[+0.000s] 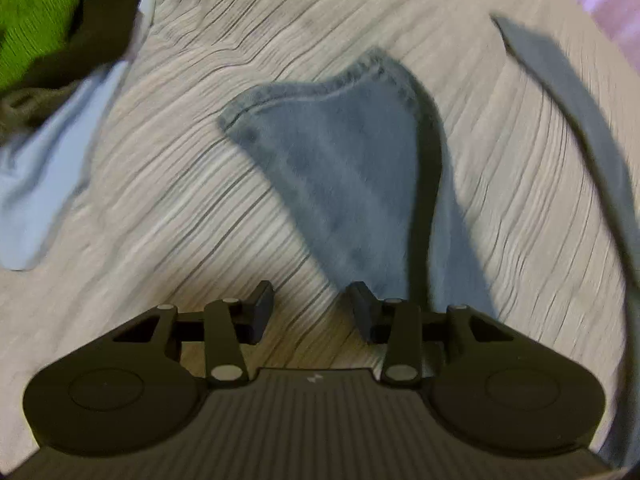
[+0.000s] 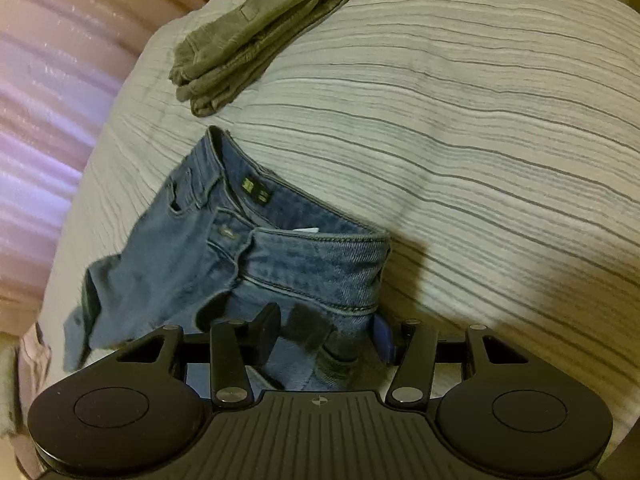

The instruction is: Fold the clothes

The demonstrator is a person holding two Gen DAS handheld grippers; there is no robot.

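A pair of blue jeans lies on a striped bedspread. In the left wrist view a jeans leg (image 1: 352,168) with its stitched hem runs away from my left gripper (image 1: 312,312), which is open and empty just above the cloth at the leg's near end. In the right wrist view the jeans waistband (image 2: 280,240) with button and label lies in front of my right gripper (image 2: 326,332). Its jaws stand apart with denim lying between them.
A folded grey-green garment (image 2: 248,36) lies at the far left of the bed (image 2: 480,120). A light blue garment (image 1: 52,168) and a green and dark one (image 1: 44,20) lie at the left. A pink curtain (image 2: 40,120) hangs beyond the bed's edge.
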